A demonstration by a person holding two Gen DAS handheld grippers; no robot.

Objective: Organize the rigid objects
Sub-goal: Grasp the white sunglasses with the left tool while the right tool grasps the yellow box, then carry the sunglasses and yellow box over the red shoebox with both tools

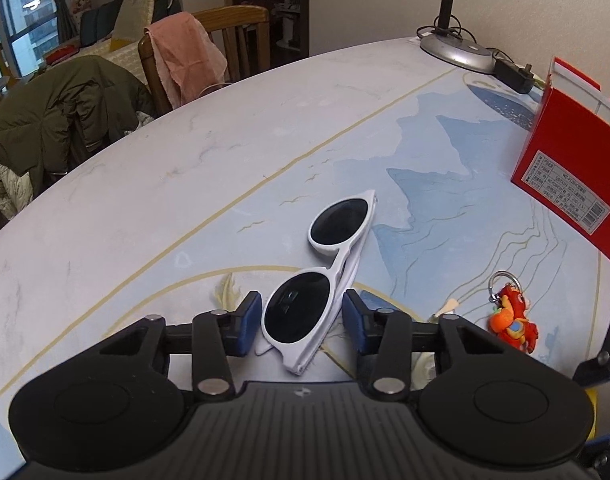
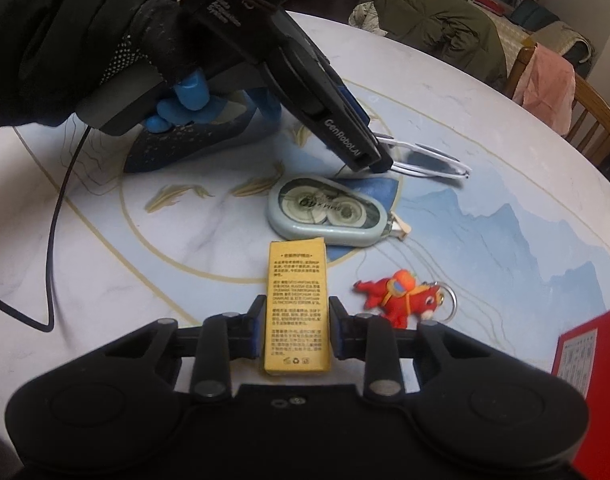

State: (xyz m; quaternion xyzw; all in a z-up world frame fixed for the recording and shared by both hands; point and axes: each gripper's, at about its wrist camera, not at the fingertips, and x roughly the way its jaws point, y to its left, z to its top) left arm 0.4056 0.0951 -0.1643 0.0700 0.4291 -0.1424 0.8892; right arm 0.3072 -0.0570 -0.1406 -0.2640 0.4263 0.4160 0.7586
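Observation:
White sunglasses with dark lenses (image 1: 325, 276) lie folded on the table. My left gripper (image 1: 303, 322) is open, its blue pads on either side of the near lens with small gaps. In the right wrist view the left gripper (image 2: 379, 160) reaches down onto the sunglasses (image 2: 429, 160). My right gripper (image 2: 293, 326) is shut on a yellow box (image 2: 297, 308) with printed text, its pads pressed on both long sides. A grey-green tape dispenser (image 2: 329, 210) lies beyond the box.
A red-orange toy keychain (image 2: 401, 294) lies right of the box; it also shows in the left wrist view (image 1: 513, 318). A red carton (image 1: 573, 152) stands at the right, its corner also in the right wrist view (image 2: 585, 380). A lamp base (image 1: 457, 50) and adapter sit behind it. Chairs with clothes stand beyond the table edge.

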